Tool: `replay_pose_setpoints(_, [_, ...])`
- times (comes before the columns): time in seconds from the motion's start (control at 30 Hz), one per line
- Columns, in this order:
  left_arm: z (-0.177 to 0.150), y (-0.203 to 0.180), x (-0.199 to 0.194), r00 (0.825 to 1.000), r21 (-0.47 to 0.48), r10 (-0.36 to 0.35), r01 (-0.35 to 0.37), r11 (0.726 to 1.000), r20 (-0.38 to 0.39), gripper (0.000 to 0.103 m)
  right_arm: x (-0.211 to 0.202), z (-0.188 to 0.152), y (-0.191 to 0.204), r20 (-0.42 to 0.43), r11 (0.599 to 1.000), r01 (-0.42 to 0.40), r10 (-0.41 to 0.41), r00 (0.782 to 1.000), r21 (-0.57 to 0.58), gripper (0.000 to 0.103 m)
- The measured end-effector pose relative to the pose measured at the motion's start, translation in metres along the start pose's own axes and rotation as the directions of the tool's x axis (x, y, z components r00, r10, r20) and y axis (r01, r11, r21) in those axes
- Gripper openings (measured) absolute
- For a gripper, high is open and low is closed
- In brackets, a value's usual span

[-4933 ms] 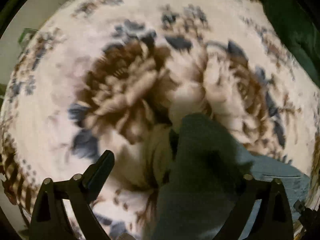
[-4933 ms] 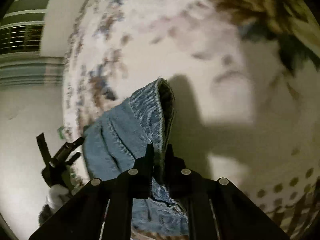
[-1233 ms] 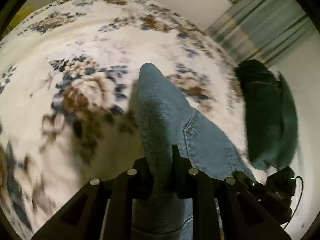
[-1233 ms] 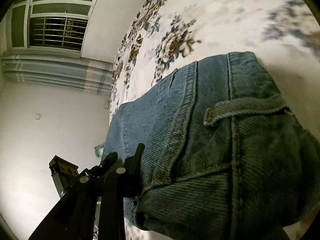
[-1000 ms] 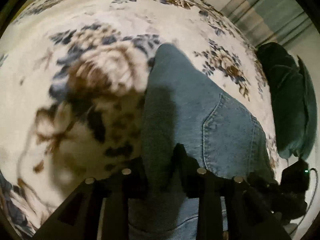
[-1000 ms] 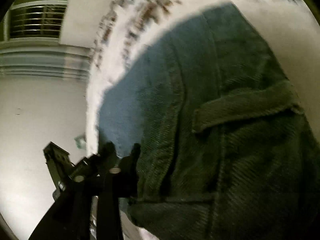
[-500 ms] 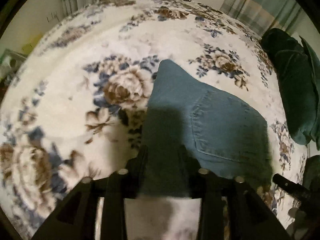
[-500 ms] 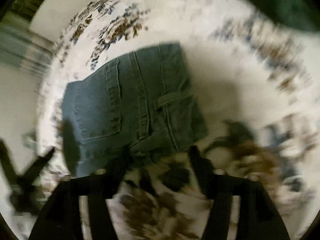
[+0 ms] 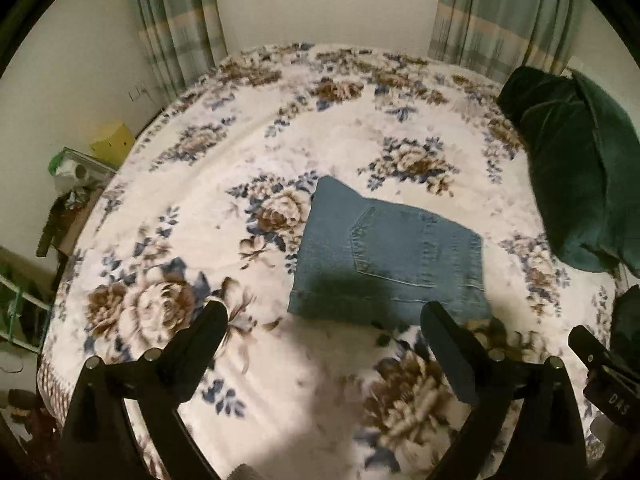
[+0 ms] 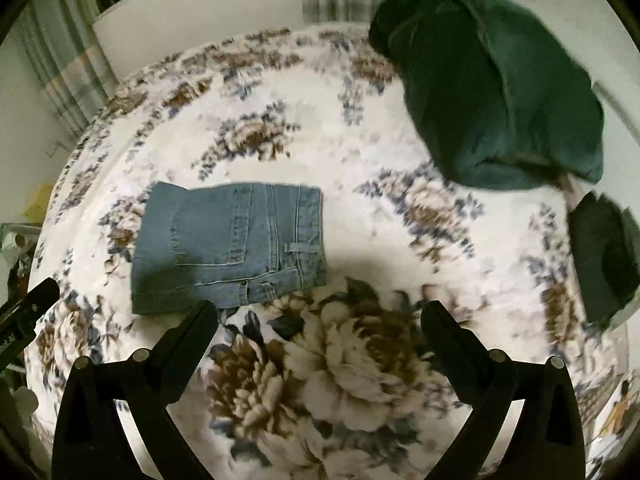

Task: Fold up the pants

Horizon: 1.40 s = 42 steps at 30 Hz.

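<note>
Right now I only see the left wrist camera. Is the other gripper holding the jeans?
Observer: No. The right gripper is open, with only the flowery blanket showing between its fingers.
Operator: Can you see a belt loop on the jeans? I can't find one.
Observer: Yes. The folded jeans show a belt loop near the edge that faces the green pillow.

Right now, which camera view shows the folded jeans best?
The right wrist view: the folded jeans lie whole there, with pocket, seams and belt loop sharp, and only a small shadow on the left. In the left wrist view the jeans look skewed and a dark shadow covers their near edge.
</note>
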<state>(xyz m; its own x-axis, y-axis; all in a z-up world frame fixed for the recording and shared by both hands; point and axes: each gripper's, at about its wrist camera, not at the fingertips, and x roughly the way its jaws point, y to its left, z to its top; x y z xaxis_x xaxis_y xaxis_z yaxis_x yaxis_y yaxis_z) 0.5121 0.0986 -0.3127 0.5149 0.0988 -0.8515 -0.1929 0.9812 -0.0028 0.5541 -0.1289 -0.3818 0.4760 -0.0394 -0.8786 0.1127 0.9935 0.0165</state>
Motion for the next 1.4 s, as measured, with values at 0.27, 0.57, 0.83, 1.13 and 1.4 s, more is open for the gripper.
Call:
replay_pose_setpoints(0.27, [-0.023,-0.015,-0.130,0.994,0.010,0.026,-0.028,1.000,0.111,0.099,-0.145,-0.023,-0.027,0.125,0.999,-0.024,0.030,0.992,-0.047,0.103])
replay_pose_setpoints(0.57, [-0.061,-0.033,-0.278,0.971,0.025,0.024,-0.031,0.999,0.237,0.099,-0.312,-0.062,-0.058,0.257,0.989,-0.083,0.113,0.960,-0.124,0.103])
replay_pose_setpoints(0.83, [-0.085,-0.040,-0.359,0.956,0.012,0.006,-0.010,1.000,0.294,0.099,-0.427,-0.092,-0.084,0.336,0.981,-0.122,0.167,0.927,-0.150,0.103])
replay_pose_setpoints(1.13, [-0.099,-0.027,-0.392,0.950,-0.005,0.007,-0.006,1.000,0.312,0.099,-0.500,-0.112,-0.094,0.364,0.976,-0.129,0.186,0.913,-0.173,0.103])
replay_pose_setpoints(1.4, [-0.106,-0.022,-0.399,0.948,-0.006,0.013,-0.012,1.000,0.318,0.103,-0.512,-0.116,-0.088,0.366,0.977,-0.118,0.178,0.913,-0.180,0.103])
